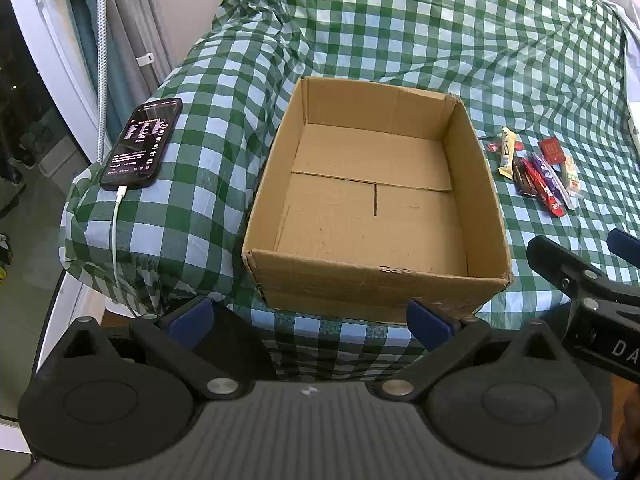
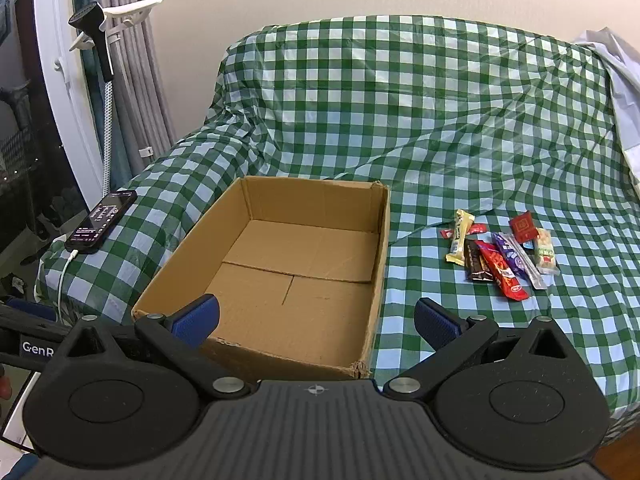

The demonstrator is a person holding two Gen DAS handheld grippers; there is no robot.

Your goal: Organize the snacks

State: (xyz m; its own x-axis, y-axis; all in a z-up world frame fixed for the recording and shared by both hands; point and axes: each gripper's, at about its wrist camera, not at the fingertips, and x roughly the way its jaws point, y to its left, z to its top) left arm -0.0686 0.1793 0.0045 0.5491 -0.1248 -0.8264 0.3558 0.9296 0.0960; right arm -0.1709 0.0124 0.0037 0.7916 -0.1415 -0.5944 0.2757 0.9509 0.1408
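Left gripper (image 1: 308, 320): blue-padded fingers spread wide, nothing between them, held at the near edge of the bed, in front of the cardboard box (image 1: 476, 184). Right gripper (image 2: 316, 322): fingers likewise wide apart, nothing held; its left pad (image 2: 196, 320) overlaps the box's near wall in this view, contact cannot be told.

Cardboard box, right wrist view (image 2: 380, 240): open top, flaps flat on the bottom, nothing visible inside. It sits on the green-and-white checked cloth (image 2: 400, 120) that covers the bed.

Snacks (image 2: 504, 252): small cluster of wrapped bars and packets lying on the cloth at about 2 o'clock from the right gripper, apart from the box's right wall. Includes a cream bar, a dark brown bar, a red bar, a purple bar, a small red square packet; several touch or overlap.

Phone (image 1: 142, 142): at about 10 o'clock from the left gripper, screen lit, on a raised cloth-covered hump left of the box, white cable (image 1: 116, 240) plugged in.
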